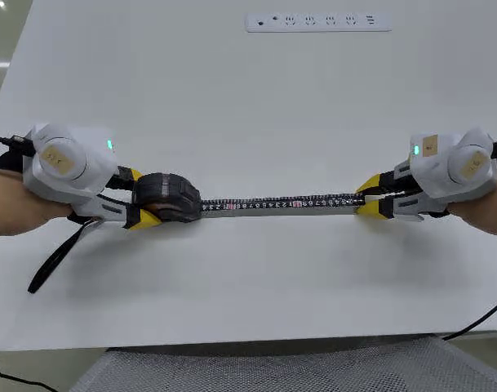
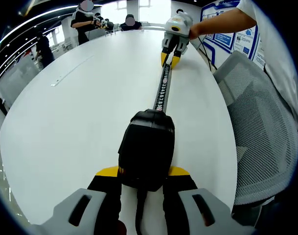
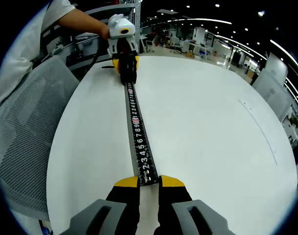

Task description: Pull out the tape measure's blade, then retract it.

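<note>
Tape measure case [image 1: 168, 197] sits at nine o'clock on the white surface [image 1: 256, 106], clamped between the jaws of the left gripper [image 1: 142, 198]; its numbered blade [image 1: 285, 202] runs straight out toward three o'clock, where the right gripper [image 1: 367, 197] is pinched together on the blade's tip; a black strap [image 1: 56, 260] trails from the case toward seven o'clock; a power strip [image 1: 317, 22] lies at twelve o'clock, well apart.
</note>
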Demonstrator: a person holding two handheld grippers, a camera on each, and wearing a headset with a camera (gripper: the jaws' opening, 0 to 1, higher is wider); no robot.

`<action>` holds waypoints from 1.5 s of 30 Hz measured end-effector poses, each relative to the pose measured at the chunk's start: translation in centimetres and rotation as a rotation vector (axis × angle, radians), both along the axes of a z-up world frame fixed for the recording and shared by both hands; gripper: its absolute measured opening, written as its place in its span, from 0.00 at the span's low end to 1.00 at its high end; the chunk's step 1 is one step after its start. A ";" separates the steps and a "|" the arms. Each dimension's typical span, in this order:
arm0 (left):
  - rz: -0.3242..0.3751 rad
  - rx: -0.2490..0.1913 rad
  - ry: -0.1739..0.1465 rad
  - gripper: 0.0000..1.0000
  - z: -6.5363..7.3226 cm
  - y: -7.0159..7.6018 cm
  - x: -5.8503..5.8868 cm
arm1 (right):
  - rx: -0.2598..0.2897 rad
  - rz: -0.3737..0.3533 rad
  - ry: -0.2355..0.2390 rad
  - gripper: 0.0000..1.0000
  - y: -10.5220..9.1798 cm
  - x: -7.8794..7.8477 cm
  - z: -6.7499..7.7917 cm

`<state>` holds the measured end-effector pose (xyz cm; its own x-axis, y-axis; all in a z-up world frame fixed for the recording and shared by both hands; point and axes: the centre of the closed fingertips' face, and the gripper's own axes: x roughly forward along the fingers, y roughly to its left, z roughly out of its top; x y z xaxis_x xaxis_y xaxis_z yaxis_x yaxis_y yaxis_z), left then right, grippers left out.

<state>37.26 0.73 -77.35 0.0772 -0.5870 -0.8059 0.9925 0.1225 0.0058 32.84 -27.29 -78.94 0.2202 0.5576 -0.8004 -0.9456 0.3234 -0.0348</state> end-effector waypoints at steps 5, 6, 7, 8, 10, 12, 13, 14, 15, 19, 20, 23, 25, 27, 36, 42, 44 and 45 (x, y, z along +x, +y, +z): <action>0.014 -0.005 0.006 0.28 0.0 0.0 0.0 | -0.010 0.011 0.001 0.11 0.1 0.1 0.0; 0.014 -0.006 0.004 0.28 0.0 0.0 0.0 | -0.009 0.010 0.002 0.11 0.1 0.1 0.1; 0.015 -0.006 0.004 0.28 0.0 0.0 0.1 | -0.009 0.009 0.003 0.11 0.1 0.1 0.1; 0.016 -0.005 0.004 0.28 0.0 0.0 0.0 | -0.009 0.009 0.005 0.11 0.1 0.0 0.1; 0.017 -0.005 0.006 0.28 0.0 0.0 0.0 | -0.009 0.008 0.006 0.11 0.1 0.0 0.1; 0.020 -0.002 0.006 0.28 0.0 0.0 0.0 | -0.011 0.008 0.006 0.11 0.1 0.1 0.1; 0.026 -0.004 0.008 0.28 0.0 0.0 0.0 | -0.012 0.005 0.010 0.12 0.1 0.0 0.1; 0.027 -0.003 0.007 0.29 0.0 0.0 0.0 | -0.011 0.001 0.008 0.12 0.0 0.1 0.1; 0.029 -0.003 0.007 0.29 0.0 0.0 0.0 | -0.006 -0.002 0.012 0.15 0.1 0.0 0.2; 0.024 0.000 0.018 0.38 -0.4 -0.2 -0.3 | 0.002 -0.024 0.019 0.19 -0.2 0.1 0.3; 0.025 -0.001 0.015 0.37 -0.4 -0.3 -0.2 | 0.000 -0.025 0.019 0.19 -0.2 0.1 0.3; 0.032 -0.007 0.009 0.35 -0.2 -0.5 0.0 | 0.001 -0.030 0.018 0.19 -0.4 0.2 0.3; 0.031 -0.013 0.006 0.35 -0.1 -0.6 -0.1 | 0.005 -0.036 0.017 0.19 -0.4 0.2 0.4; 0.032 -0.010 0.003 0.36 0.0 -0.5 0.0 | 0.008 -0.038 0.015 0.19 -0.3 0.2 0.5; 0.096 -0.043 0.016 0.46 0.9 0.3 0.1 | 0.054 -0.102 0.025 0.24 0.0 -0.2 0.9; 0.245 -0.131 0.009 0.52 2.1 1.2 0.1 | 0.113 -0.199 0.052 0.36 0.3 -0.7 1.4; 0.272 -0.146 -0.007 0.53 2.4 1.7 -0.1 | 0.115 -0.214 0.046 0.42 0.4 -1.0 1.4; 0.280 -0.160 -0.019 0.53 2.7 1.8 -0.1 | 0.118 -0.220 0.046 0.43 0.4 -1.2 1.5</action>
<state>37.13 2.51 -74.63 0.2675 -0.6603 -0.7017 0.9200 0.3916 -0.0177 31.68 -26.85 -77.44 0.3111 0.5902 -0.7449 -0.8517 0.5210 0.0571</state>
